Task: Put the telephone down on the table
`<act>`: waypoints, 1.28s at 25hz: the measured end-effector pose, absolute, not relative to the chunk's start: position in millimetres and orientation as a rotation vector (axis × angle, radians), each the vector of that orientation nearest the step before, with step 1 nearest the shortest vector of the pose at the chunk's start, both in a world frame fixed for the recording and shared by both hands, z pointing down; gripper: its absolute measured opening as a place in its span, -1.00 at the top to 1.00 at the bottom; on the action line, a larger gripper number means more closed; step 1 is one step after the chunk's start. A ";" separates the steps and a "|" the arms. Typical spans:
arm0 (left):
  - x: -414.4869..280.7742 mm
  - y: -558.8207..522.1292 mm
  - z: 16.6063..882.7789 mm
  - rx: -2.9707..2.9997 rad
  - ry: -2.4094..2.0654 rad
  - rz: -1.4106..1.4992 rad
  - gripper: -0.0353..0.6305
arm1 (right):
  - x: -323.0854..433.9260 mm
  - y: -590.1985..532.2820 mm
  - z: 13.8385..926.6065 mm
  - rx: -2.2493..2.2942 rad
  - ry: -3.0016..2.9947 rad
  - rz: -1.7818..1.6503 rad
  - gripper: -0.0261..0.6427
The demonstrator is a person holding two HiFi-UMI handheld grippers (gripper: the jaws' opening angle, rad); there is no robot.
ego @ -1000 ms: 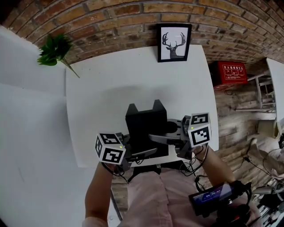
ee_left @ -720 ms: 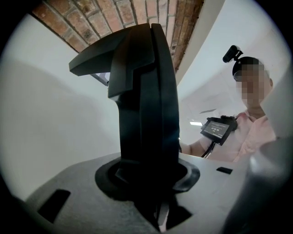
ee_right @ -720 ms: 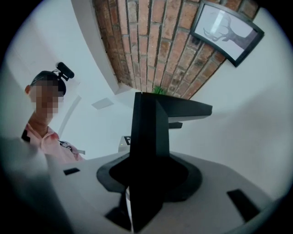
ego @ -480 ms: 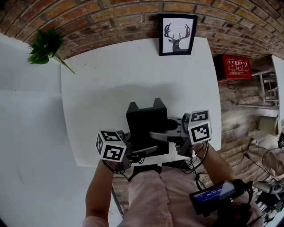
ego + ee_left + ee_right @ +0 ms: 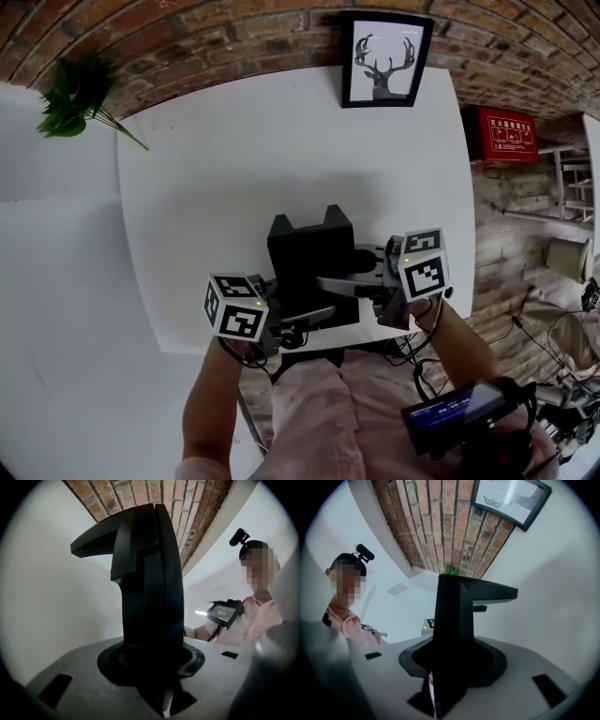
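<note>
The black telephone (image 5: 307,262) stands upright over the near edge of the white bench (image 5: 234,187), clamped from both sides. The left claw (image 5: 314,319) grips its near left part and the right claw (image 5: 330,284) its right side, each narrowed onto the black body. Whether its base touches the bench is unclear. A deer picture (image 5: 384,61) leans at the far edge. Right of the bench, a red box (image 5: 509,134) carries white print too small to read.
</note>
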State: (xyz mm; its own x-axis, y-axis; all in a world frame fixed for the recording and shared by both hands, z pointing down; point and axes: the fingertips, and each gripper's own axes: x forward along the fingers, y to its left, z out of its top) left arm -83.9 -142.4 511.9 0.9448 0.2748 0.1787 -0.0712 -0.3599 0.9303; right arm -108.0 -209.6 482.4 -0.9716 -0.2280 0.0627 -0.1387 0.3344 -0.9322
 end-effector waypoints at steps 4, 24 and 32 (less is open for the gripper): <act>-85.3 -146.3 517.0 1.896 0.145 0.354 0.39 | -109.8 -213.8 488.2 -0.343 2.493 -1.749 0.43; -81.8 -151.9 540.5 1.851 0.158 0.342 0.39 | -106.1 -220.7 515.6 -0.352 2.449 -1.824 0.43; -81.2 -152.1 543.9 1.831 0.169 0.335 0.39 | -106.1 -221.3 519.6 -0.335 2.443 -1.837 0.43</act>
State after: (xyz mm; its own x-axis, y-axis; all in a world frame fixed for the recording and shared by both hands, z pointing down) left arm -81.2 -152.1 543.9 0.9479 0.2858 0.1407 -0.0567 -0.2833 0.9574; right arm -106.1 -221.3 519.6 -0.9740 -0.2131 0.0770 -0.1331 0.2632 -0.9555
